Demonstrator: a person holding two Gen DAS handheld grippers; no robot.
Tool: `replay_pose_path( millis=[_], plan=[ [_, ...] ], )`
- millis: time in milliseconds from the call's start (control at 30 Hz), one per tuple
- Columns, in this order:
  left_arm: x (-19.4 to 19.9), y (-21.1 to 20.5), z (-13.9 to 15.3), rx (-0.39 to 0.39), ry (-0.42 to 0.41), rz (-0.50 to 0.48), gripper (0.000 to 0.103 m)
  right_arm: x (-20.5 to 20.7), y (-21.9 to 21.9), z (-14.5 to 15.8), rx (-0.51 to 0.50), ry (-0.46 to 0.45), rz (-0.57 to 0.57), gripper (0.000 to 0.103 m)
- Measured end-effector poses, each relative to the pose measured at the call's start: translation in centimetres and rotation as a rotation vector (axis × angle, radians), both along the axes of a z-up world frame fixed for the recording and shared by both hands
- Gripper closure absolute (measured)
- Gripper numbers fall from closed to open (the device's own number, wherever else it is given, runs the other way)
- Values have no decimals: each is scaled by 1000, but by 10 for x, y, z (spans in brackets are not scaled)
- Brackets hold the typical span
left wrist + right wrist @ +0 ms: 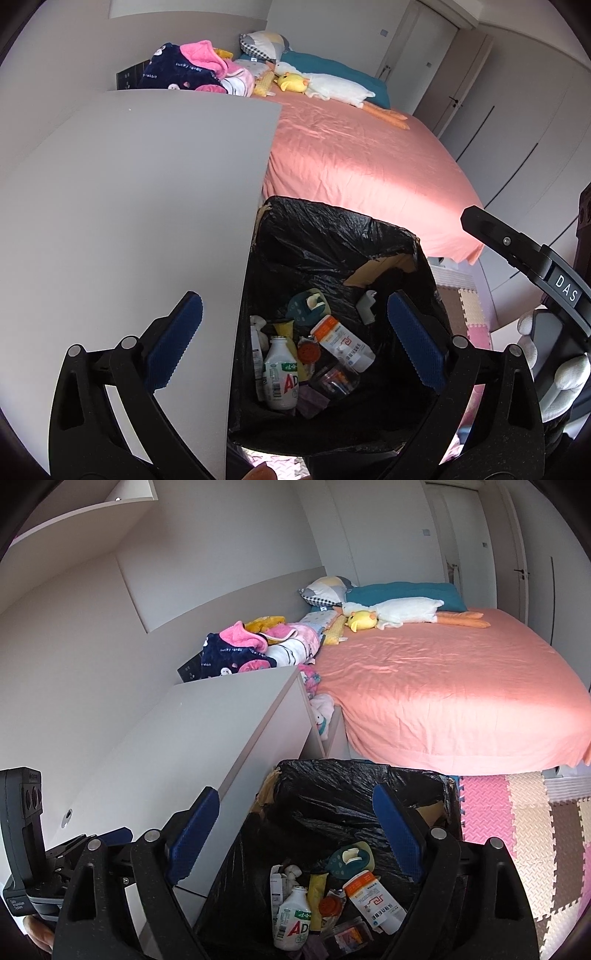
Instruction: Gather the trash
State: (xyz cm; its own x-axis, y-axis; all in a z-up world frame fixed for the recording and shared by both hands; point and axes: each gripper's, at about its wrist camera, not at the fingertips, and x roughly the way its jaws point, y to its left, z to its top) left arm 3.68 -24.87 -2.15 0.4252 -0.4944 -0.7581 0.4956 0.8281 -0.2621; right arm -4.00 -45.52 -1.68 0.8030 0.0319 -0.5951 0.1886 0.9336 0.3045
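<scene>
Both grippers are held above the bin [369, 236], and nothing is gripped by either; the left gripper [295, 339] is seen with its blue pads [175, 343] spread wide, one over the desk [129, 221] and one over the bin's right side; the right gripper [293, 838] is likewise parted wide, its pads [194, 834] framing the bin [354, 779] from above. The bin is lined with a black bag [325, 240], and torn cardboard is exposed at its rim; it is set on the floor, touching or just beside the desk's side and near the foot of the bed [362, 155]. Trash is gathered at the bottom: a white bottle [280, 376] with red lettering is stood near the left; an orange-and-white bottle [343, 345] is laid tilted to its right; an orange cap [308, 350] is lodged between them; a clear jar [334, 378] lies below; a teal piece [304, 306] rests further back; a yellow wrapper [284, 326] is tucked beside it. Outward, the bed is covered by a pink sheet; a white goose toy [399, 613] and a yellow duck toy [360, 620] are laid near the pillows [402, 592]; clothes [251, 650] are heaped by the headboard; foam mats [524, 812] are spread on the floor to the right.
</scene>
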Motion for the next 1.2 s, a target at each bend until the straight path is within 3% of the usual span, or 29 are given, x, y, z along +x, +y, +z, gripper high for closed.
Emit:
replay_pose_path(
  millis=[1200],
  plan=[
    [-2, 1, -2, 36, -9, 9, 6, 2, 0, -3, 0, 4, 2, 18]
  ],
)
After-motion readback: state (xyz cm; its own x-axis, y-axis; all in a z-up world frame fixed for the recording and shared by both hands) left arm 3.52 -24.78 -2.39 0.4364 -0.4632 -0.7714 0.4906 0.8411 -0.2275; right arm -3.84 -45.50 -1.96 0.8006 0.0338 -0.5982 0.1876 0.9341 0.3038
